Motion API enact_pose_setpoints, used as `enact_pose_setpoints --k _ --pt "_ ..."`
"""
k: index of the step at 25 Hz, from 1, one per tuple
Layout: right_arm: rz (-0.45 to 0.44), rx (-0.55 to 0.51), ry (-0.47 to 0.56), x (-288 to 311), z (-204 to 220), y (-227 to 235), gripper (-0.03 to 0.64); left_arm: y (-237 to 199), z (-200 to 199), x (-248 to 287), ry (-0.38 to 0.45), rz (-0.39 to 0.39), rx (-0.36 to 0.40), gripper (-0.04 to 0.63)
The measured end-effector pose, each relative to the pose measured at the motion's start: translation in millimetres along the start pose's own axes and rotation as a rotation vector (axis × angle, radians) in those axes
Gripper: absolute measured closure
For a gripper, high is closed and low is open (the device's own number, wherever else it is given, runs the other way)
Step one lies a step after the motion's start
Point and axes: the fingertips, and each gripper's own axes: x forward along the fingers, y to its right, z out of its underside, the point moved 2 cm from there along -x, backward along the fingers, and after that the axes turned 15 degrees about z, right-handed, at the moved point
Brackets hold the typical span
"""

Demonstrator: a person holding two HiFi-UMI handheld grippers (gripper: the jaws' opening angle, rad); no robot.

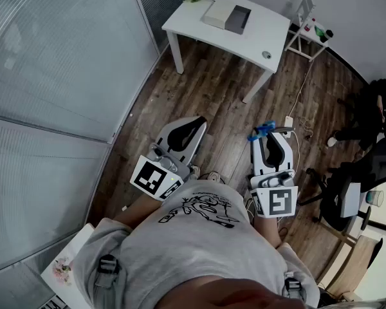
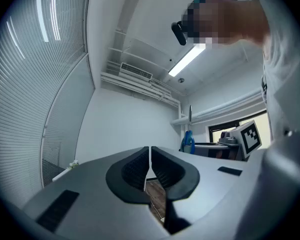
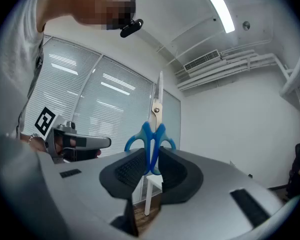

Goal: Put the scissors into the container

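Blue-handled scissors stand blades-up, clamped by the handles in the right gripper. The left gripper has its jaws pressed together. A white table stands well apart from both.

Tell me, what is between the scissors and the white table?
Only bare wooden floor, seen in the head view. The right tool grips the scissors, and the white table stands farther ahead.

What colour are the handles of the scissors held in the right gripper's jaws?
Blue. The scissors show best in the right gripper view.
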Motion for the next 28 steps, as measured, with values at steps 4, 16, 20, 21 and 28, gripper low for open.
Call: enact_pose_setpoints --k 4,16,20,21,28 --pt "0.002 -0.004 -0.001 3 2 -3 0.532 -4 1 -2 0.002 0.000 -0.001 0.565" --pt "0.020 0.004 0.010 23 1 -33 0.529 -34 -3 -29 0.002 0.011 -0.005 0.565" --pt "0.029 0.003 0.003 31 3 -47 0.531 -47 -5 -42 -0.002 0.011 0.000 0.565" --pt "0.031 0.004 0.000 34 3 -49 0.531 -51 -6 -44 -0.004 0.009 0.002 0.565" --pt "0.030 -0.001 -0.011 40 6 -55 0.531 -62 -4 -49 -0.009 -0.002 -0.007 0.565"
